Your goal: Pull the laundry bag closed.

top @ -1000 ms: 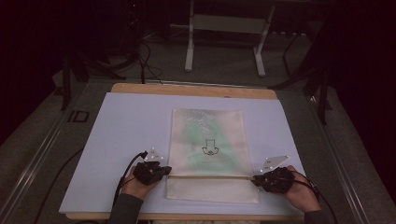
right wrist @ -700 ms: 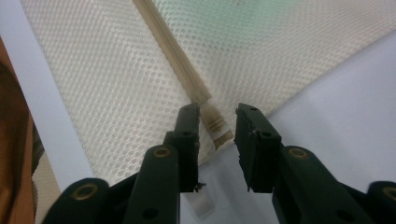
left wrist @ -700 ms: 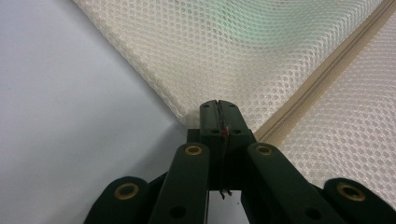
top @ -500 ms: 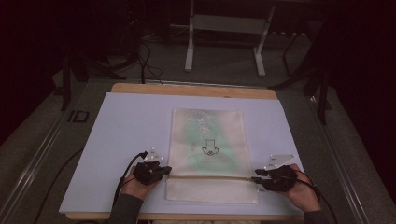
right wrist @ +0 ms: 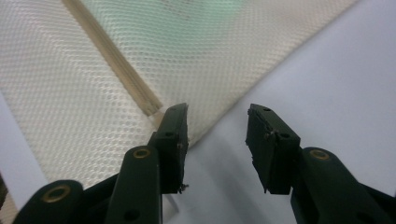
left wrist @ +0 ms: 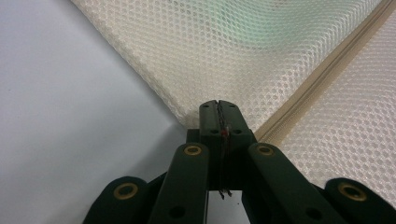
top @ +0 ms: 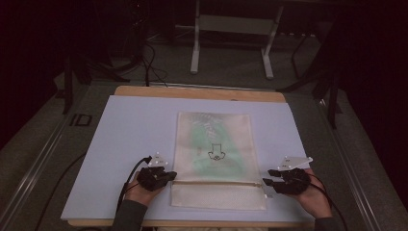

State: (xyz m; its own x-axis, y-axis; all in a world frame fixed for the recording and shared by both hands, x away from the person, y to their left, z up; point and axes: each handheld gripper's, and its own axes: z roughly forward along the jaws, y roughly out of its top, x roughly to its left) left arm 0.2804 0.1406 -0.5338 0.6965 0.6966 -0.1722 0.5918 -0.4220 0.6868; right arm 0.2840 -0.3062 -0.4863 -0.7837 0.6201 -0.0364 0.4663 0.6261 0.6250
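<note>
Since a second ago the right gripper (top: 267, 182) has slid rightward off the mesh zipper bag (top: 215, 159), its jaws just opening, nothing between them. At lower centre on the tabletop (top: 125, 130), the left gripper (left wrist: 218, 108) pinches the bag's zipper-end corner, so zipping looks finished.

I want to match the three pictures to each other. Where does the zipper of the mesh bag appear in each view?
High view: the zipper runs level across the near part of the mesh bag.
Left gripper view: it runs diagonally at right, from the shut jaws toward the top right corner.
Right gripper view: it runs from the top left down to the left jaw.
Shared landmark: the green item inside the bag.
</note>
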